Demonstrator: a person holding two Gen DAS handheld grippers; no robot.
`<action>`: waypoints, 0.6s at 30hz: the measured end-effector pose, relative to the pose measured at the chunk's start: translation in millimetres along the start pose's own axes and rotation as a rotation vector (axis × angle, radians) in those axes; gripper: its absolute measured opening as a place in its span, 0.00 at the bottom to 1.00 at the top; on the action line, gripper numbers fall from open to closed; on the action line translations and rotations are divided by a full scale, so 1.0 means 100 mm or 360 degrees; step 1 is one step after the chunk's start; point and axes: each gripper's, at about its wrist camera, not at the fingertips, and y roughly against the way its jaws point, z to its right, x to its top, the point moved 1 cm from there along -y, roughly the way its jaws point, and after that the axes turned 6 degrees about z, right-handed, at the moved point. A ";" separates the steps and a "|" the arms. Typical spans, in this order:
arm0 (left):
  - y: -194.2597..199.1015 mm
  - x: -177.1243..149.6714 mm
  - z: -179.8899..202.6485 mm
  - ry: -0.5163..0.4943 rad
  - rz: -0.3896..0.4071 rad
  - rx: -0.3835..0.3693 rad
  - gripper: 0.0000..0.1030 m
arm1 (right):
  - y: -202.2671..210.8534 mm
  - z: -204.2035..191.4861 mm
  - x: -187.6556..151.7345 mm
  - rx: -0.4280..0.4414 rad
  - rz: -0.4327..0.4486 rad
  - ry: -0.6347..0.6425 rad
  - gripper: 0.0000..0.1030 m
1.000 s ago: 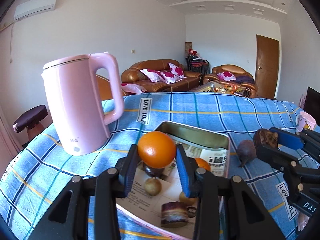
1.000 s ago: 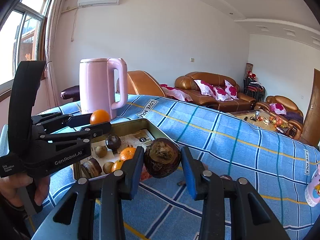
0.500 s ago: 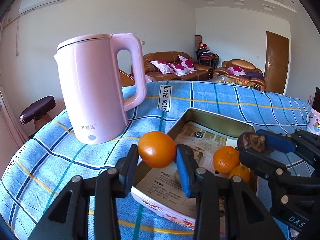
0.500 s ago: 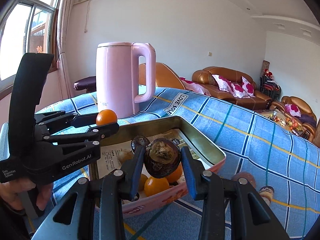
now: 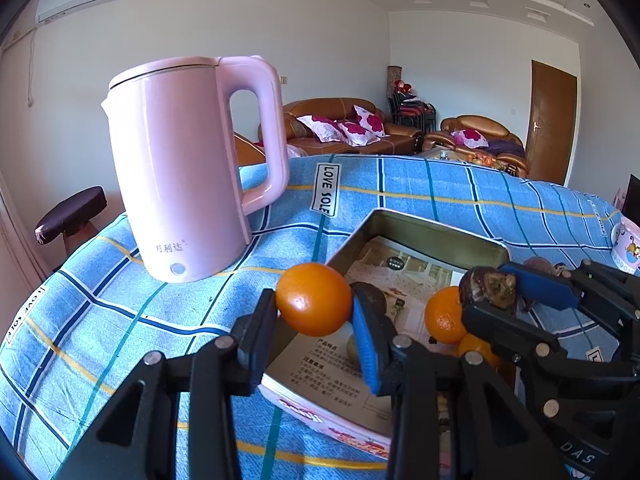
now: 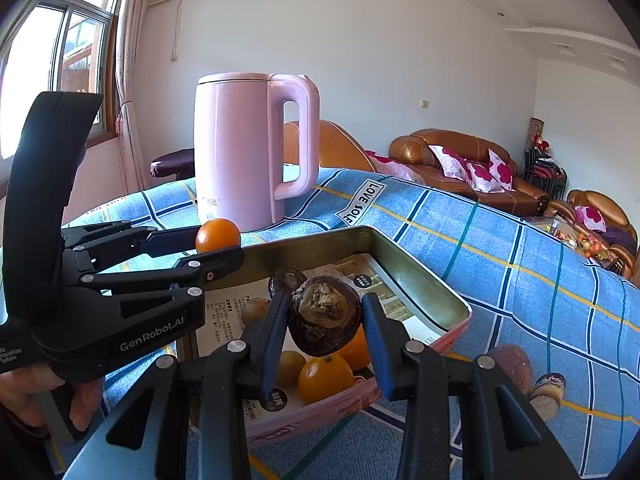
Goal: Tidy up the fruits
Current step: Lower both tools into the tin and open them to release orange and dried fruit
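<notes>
Overhead, left gripper [image 5: 314, 312] clamps an orange [image 5: 313, 299] above the tin's [image 5: 432, 232] near rim; right gripper [image 6: 325, 320] clamps a dark brown fruit [image 6: 324, 314] over it. Pink kettle [image 5: 184, 168] stands just behind.

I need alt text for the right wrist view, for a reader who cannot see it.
The right hand-held gripper holds a dark brown, rough round fruit above a rectangular metal tin lined with printed paper, with oranges inside. To the left, the left hand-held gripper holds a small round orange near a pink electric kettle on a blue checked cloth.
</notes>
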 end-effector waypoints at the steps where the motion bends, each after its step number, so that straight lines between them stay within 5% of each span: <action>1: -0.01 0.00 0.00 0.0001 -0.0003 -0.0008 0.38 | 0.00 0.00 0.00 0.0002 -0.0005 0.0002 0.39; 18: -0.07 -0.01 0.00 0.0019 -0.0062 -0.0042 0.39 | -0.15 -0.04 -0.02 0.0035 -0.0120 0.0034 0.39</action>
